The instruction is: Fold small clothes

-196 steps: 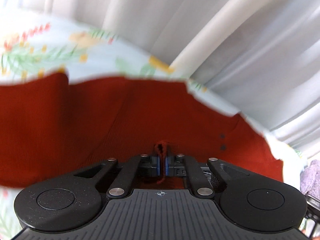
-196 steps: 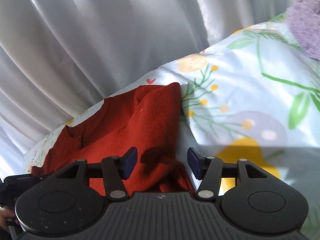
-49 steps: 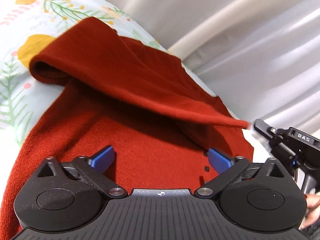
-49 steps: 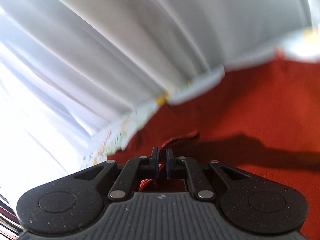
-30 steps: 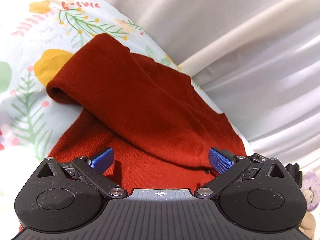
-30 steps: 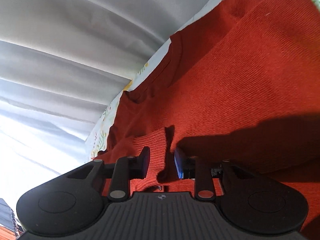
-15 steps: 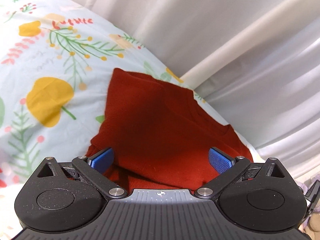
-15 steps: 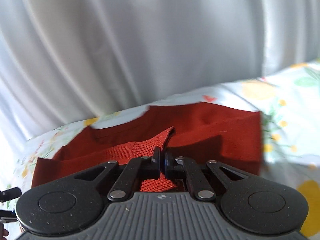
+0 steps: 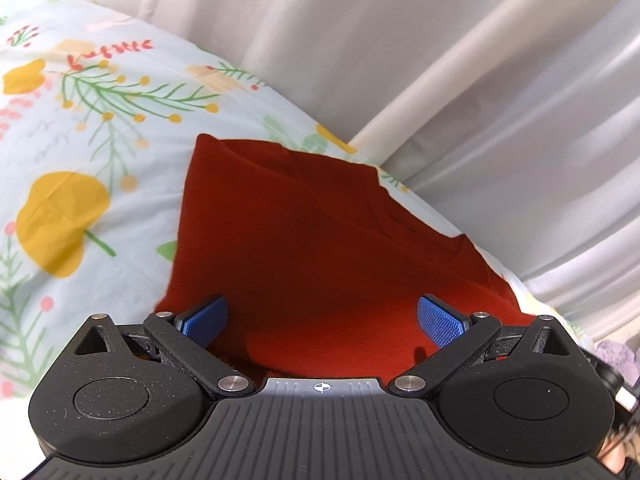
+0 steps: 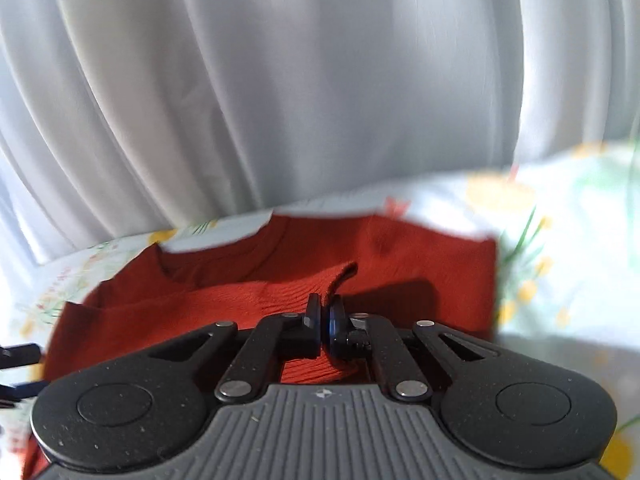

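A rust-red knit sweater (image 9: 320, 248) lies partly folded on a floral bedsheet (image 9: 80, 152). My left gripper (image 9: 322, 316) is open and empty, its blue pads wide apart just above the sweater's near edge. In the right wrist view the sweater (image 10: 420, 264) lies ahead, and my right gripper (image 10: 325, 318) is shut on a ribbed cuff or hem (image 10: 340, 276) of the sweater, lifting that flap a little over the rest.
White pleated curtains (image 9: 440, 80) hang close behind the bed and fill the upper right wrist view (image 10: 320, 80). A purple fuzzy item (image 9: 616, 354) sits at the far right edge. The other gripper's black tip (image 10: 16, 354) shows at left.
My right gripper stays shut on the cuff and has shifted slightly with it. My left gripper stays open and has drawn back a little; the sweater looks flatter.
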Available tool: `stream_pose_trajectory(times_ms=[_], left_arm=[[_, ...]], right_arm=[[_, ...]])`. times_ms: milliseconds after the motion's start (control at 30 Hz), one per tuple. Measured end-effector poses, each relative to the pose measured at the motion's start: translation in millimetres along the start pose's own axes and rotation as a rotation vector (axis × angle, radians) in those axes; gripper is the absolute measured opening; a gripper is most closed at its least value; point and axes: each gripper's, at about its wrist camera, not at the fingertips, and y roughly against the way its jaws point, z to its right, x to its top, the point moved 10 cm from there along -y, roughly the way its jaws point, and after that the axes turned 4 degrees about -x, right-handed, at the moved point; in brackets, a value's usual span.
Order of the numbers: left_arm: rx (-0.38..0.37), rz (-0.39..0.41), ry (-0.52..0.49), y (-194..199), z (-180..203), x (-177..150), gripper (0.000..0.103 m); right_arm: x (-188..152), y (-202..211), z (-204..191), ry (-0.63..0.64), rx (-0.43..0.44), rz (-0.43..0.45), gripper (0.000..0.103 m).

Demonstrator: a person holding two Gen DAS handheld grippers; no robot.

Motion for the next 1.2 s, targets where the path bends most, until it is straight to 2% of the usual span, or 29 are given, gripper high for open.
stream_pose_trajectory(times_ms=[67, 233, 267, 300, 333, 400, 467, 500, 567, 600, 633, 667, 733, 767, 833, 900, 967, 1000, 1033, 1100, 1200], left_arm=[[0.001, -0.013, -0.01, -2.6, 1.9, -2.5, 0.103], [0.012, -0.014, -0.05, -5.1, 5.3, -4.6, 0.103], [0.004, -0.018, -0.053, -6.8, 7.2, -5.5, 0.103], [-0.004, -0.023, -0.058, -9.3, 9.8, -6.7, 0.103], [-0.009, -0.029, -0.064, -12.4, 12.7, -8.3, 0.103], [-0.017, -0.042, -0.086, -20.6, 20.4, -12.1, 0.103], [-0.026, -0.058, -0.118, -31.1, 27.7, -16.3, 0.103], [-0.011, -0.071, -0.131, -37.5, 27.9, -18.4, 0.103], [0.027, -0.048, -0.151, -41.6, 27.0, -16.3, 0.103], [0.044, -0.037, -0.159, -43.1, 26.4, -13.9, 0.103], [0.065, -0.034, -0.159, -45.3, 24.6, -11.5, 0.103], [0.075, -0.025, -0.157, -47.5, 23.1, -8.8, 0.103], [0.09, -0.013, -0.168, -51.0, 21.5, -4.4, 0.103], [0.101, -0.009, -0.179, -51.8, 20.8, -3.0, 0.103], [0.116, -0.006, -0.196, -52.1, 18.5, -1.9, 0.103], [0.101, -0.006, -0.192, -48.9, 16.3, -3.0, 0.103], [0.085, -0.003, -0.181, -45.5, 14.0, -3.5, 0.103], [0.081, -0.001, -0.177, -45.4, 14.1, -3.7, 0.103], [0.081, 0.0, -0.178, -46.0, 14.7, -3.5, 0.103], [0.093, -0.005, -0.196, -48.4, 17.1, -4.2, 0.103], [0.112, -0.016, -0.233, -49.8, 20.3, -7.5, 0.103]], right_arm=[[7.3, -1.1, 11.4, 0.03, -0.07, 0.018, 0.003], [8.7, -13.2, 37.5, 0.001, -0.146, 0.008, 0.004], [9.7, -10.7, 39.8, -0.008, -0.175, 0.026, 0.005], [11.6, -6.1, 38.6, -0.031, -0.174, 0.059, 0.009], [12.5, -1.4, 32.2, -0.057, -0.134, 0.08, 0.018], [6.5, 3.4, 3.9, -0.11, 0.038, 0.072, 0.026], [-9.6, -0.5, -33.4, -0.125, 0.231, -0.017, 0.027], [-19.0, -5.8, -46.5, -0.105, 0.253, -0.064, 0.027], [-36.1, -19.1, -59.6, -0.034, 0.217, -0.119, 0.027], [-39.8, -23.8, -57.0, -0.018, 0.183, -0.119, 0.02], [-39.0, -25.5, -51.0, -0.006, 0.154, -0.1, 0.007], [-35.9, -27.9, -40.7, 0.005, 0.098, -0.084, 0.0], [-24.9, -32.5, -12.6, 0.006, -0.026, -0.041, 0.0], [-21.5, -33.3, -1.5, -0.01, -0.052, -0.032, 0.0], [-16.1, -32.5, 12.6, -0.056, -0.053, -0.041, 0.0], [-16.3, -22.4, 23.2, -0.115, -0.069, -0.056, 0.003], [-21.5, -5.5, 26.8, -0.215, -0.003, -0.063, 0.012], [-27.0, 2.8, 30.8, -0.282, 0.035, -0.071, 0.023], [-34.2, 8.5, 34.6, -0.35, 0.074, -0.086, 0.027], [-48.7, 11.5, 37.7, -0.423, 0.115, -0.128, 0.027], [-52.1, 11.3, 32.0, -0.441, 0.125, -0.12, 0.027]])
